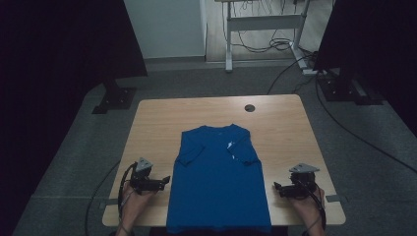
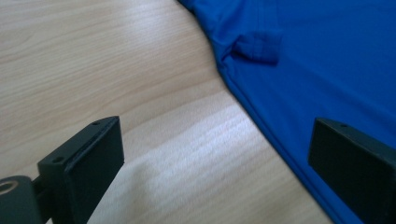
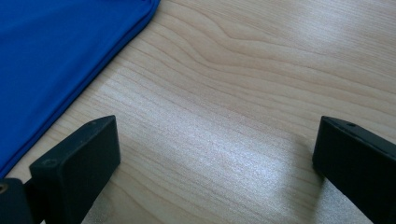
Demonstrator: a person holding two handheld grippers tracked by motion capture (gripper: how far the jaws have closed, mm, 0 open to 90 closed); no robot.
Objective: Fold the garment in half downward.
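A pale wooden worktop (image 1: 275, 128) is sitting on a grey floor (image 1: 74, 162), with a white desk frame (image 1: 260, 24) and loose cables (image 1: 275, 45) lying beyond it. A blue T-shirt (image 1: 219, 177) is lying flat down the middle of the worktop, collar towards the far side and hem hanging just over the near edge. Both short sleeves are lying folded in over the chest. A small round hole (image 1: 250, 107) is showing in the worktop beyond the collar.

The left hand-held gripper (image 1: 165, 180) is resting at the near left of the worktop, pointing towards the shirt's left side seam and just beside it. In the left gripper view its jaws are standing wide apart and holding nothing; one is hanging over bare wood (image 2: 116, 70), the other over the edge of the T-shirt (image 2: 327, 60), with the folded sleeve (image 2: 257, 44) farther off.

The right hand-held gripper (image 1: 277, 187) is resting at the near right, pointing towards the shirt's right side seam, a little apart from it. In the right gripper view its jaws are also standing wide and empty over bare worktop (image 3: 243, 93), with the T-shirt (image 3: 51, 51) lying off to one side.
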